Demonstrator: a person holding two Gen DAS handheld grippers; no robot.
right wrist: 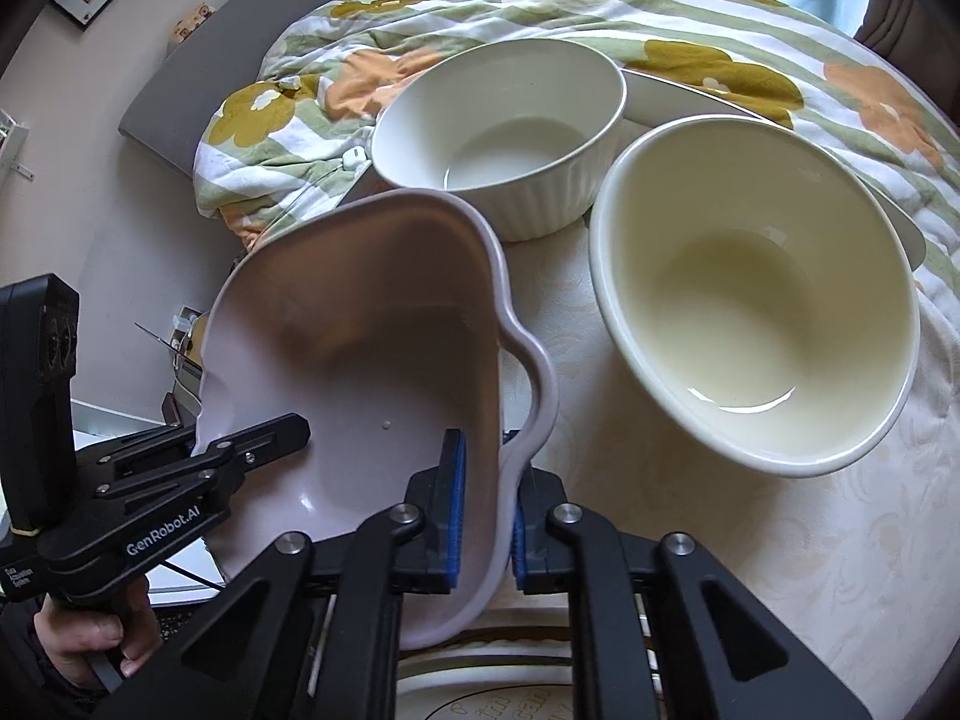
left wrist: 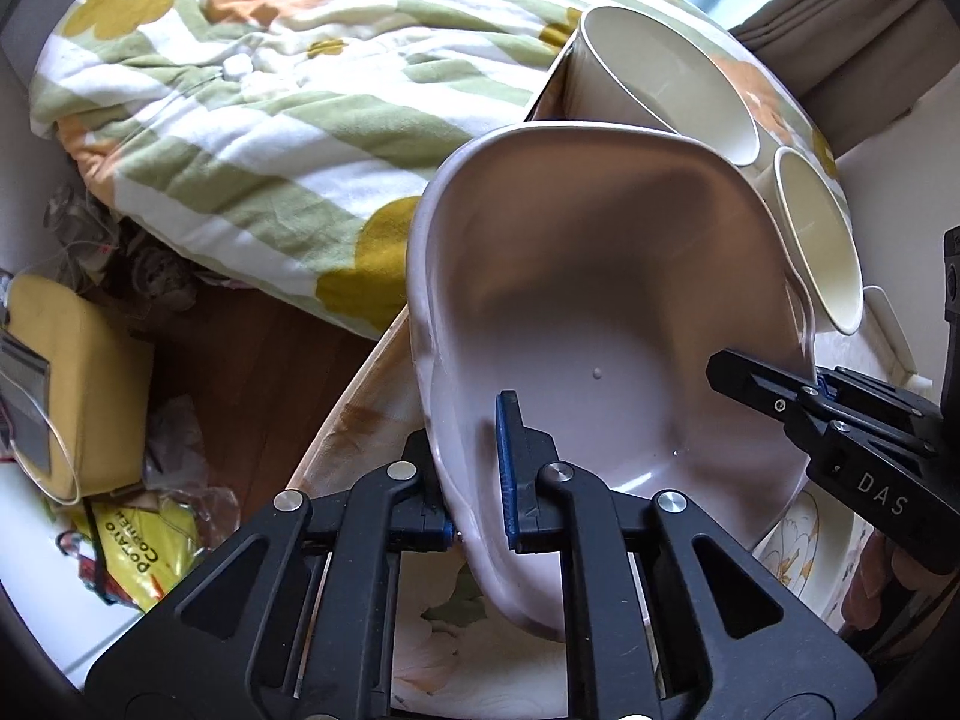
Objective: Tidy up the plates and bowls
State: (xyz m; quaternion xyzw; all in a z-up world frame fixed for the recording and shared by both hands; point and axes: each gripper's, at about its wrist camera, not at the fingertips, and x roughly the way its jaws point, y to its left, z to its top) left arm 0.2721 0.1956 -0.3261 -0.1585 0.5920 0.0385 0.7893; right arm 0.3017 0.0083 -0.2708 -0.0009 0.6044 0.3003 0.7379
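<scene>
I am mid-way through lifting the pale lilac ceramic dish with a wavy rim (left wrist: pixel 606 312), tilted and carried between both tools above the cream patterned desk (right wrist: pixel 780 540). My left gripper (left wrist: pixel 480 480) is clamped on the dish's near left rim, blue pads nearly closed on the wall; my right gripper (right wrist: pixel 486 510) pinches the opposite rim by the handle lobe the same way. Ahead of the right gripper sit a smooth cream round bowl (right wrist: pixel 762 312) and, further off, a white ribbed bowl (right wrist: pixel 504 132). I judge the next move calls for levelling the dish and lowering it onto or beside its fellows, without clipping the cream bowl.
</scene>
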